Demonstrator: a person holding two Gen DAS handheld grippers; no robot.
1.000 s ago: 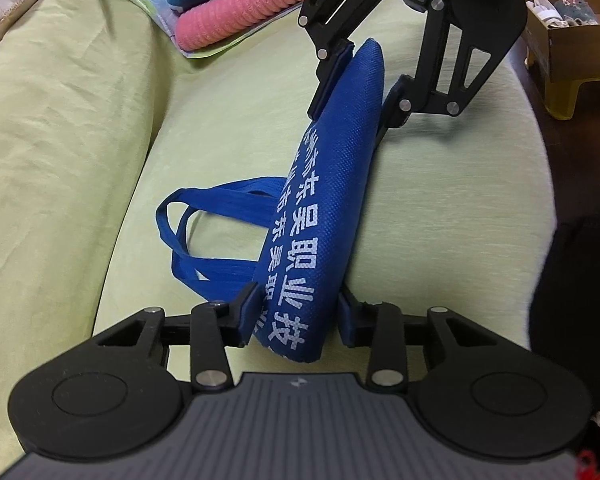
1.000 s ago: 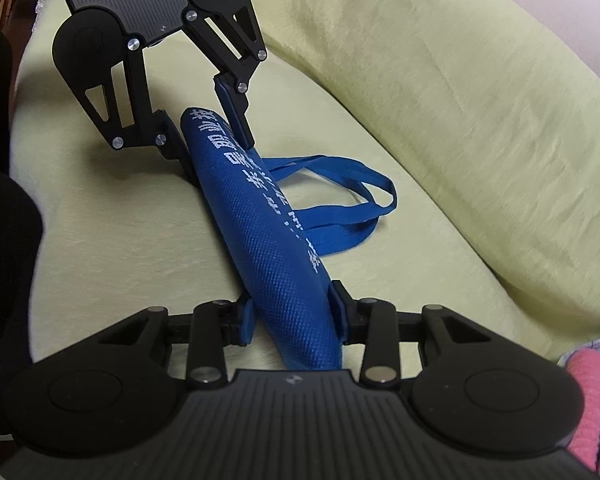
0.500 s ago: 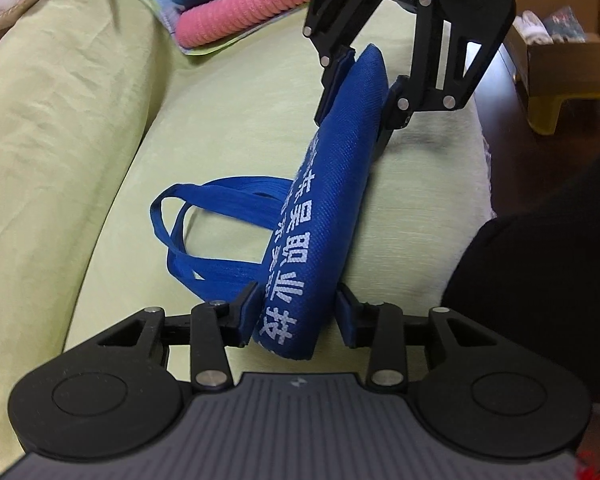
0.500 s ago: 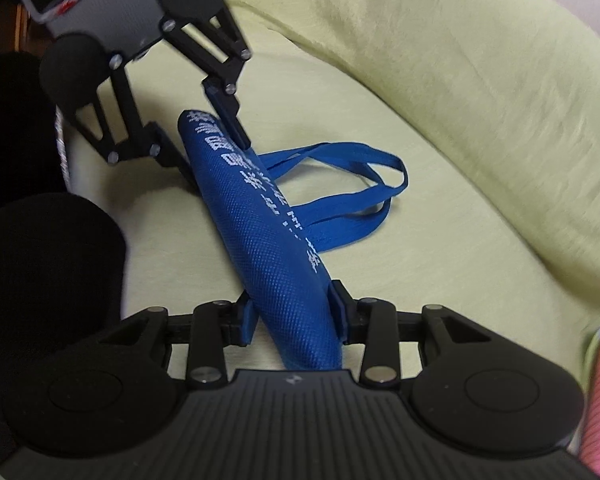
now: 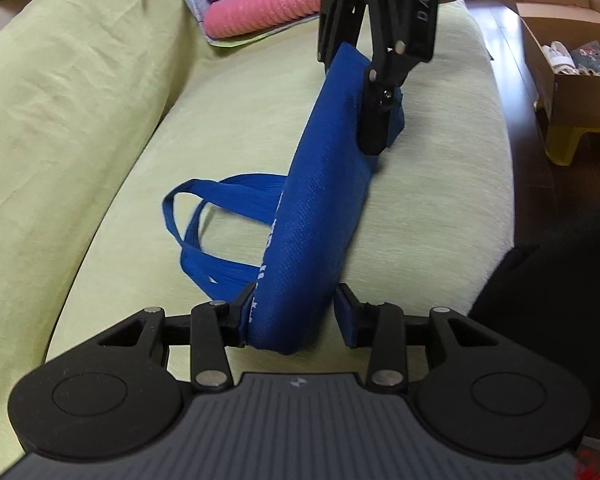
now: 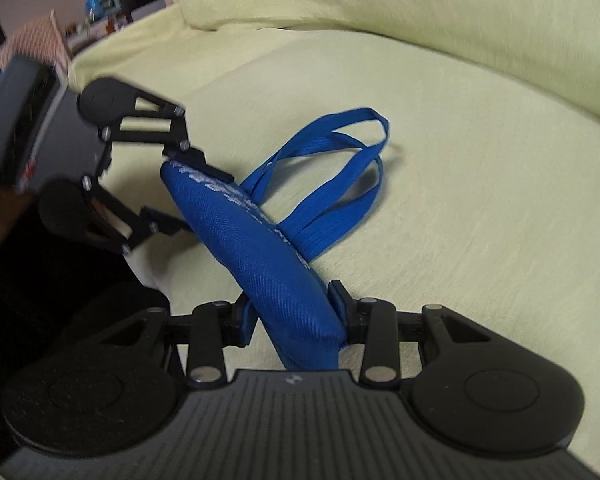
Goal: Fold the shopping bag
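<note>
A blue shopping bag (image 5: pixel 320 208) with white lettering is folded into a long narrow strip above a yellow-green sofa seat. My left gripper (image 5: pixel 294 316) is shut on its near end; that gripper shows at the far left in the right wrist view (image 6: pixel 188 192). My right gripper (image 6: pixel 292 320) is shut on the bag's (image 6: pixel 268 264) other end; it shows at the top of the left wrist view (image 5: pixel 360 92). The bag's two blue handles (image 5: pixel 216 216) hang out to one side and rest on the seat; they also show in the right wrist view (image 6: pixel 340 184).
The sofa backrest (image 5: pixel 60 100) runs along the handle side. Folded pink and blue towels (image 5: pixel 260 8) lie at the far end of the seat. A cardboard box (image 5: pixel 572 68) on a yellow stool stands on the wooden floor beyond the seat edge.
Both grippers have turned and lifted with the bag still held. The bag has rolled so its lettering faces away, and the handles have swung.
</note>
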